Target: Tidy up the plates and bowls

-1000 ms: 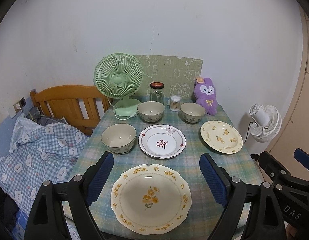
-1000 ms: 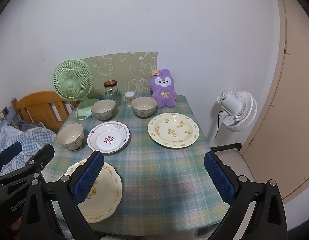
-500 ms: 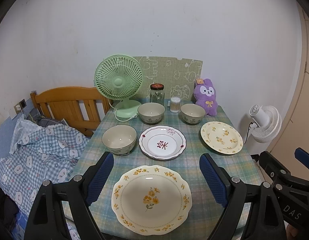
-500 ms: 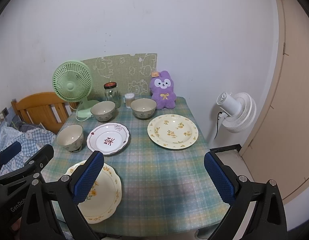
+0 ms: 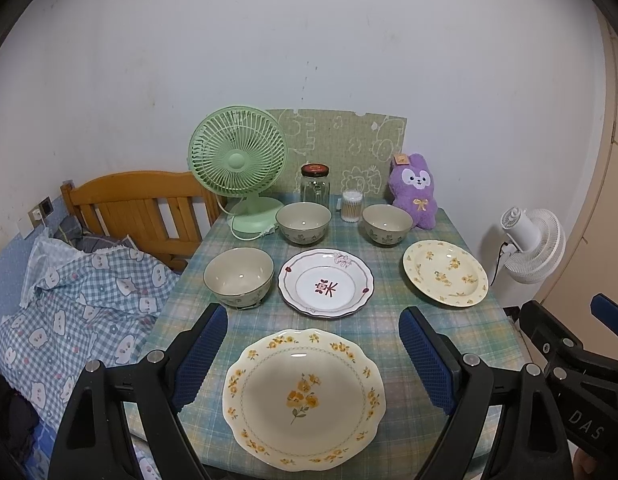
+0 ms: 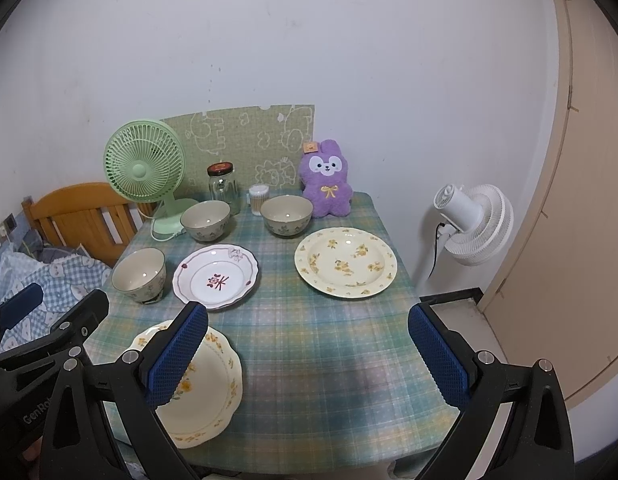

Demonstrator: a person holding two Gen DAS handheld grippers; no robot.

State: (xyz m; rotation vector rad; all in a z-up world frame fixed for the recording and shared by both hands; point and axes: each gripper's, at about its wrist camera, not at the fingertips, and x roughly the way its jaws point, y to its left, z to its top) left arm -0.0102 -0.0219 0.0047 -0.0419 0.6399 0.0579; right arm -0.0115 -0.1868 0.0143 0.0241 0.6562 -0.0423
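Observation:
On the green plaid table (image 5: 389, 328) lie a scalloped yellow-flower plate (image 5: 304, 396) at the front, a white plate with red motif (image 5: 326, 282) in the middle and a round yellow-flower plate (image 5: 445, 273) (image 6: 345, 262) at the right. Three beige bowls stand at the left (image 5: 239, 277), back middle (image 5: 303, 223) and back right (image 5: 387, 224). My left gripper (image 5: 313, 356) is open and empty, above the scalloped plate. My right gripper (image 6: 307, 356) is open and empty over the front of the table; the scalloped plate (image 6: 205, 392) lies behind its left finger.
At the table's back stand a green fan (image 5: 239, 160), a glass jar (image 5: 314, 183), a cotton-swab pot (image 5: 351, 206) and a purple plush rabbit (image 5: 415, 190). A wooden headboard (image 5: 137, 204) and checked bedding (image 5: 69, 304) are left; a white floor fan (image 6: 475, 216) is right.
Both views have shifted very slightly; the table and dishes sit a touch lower in the frames. No dish has moved and both grippers stay open.

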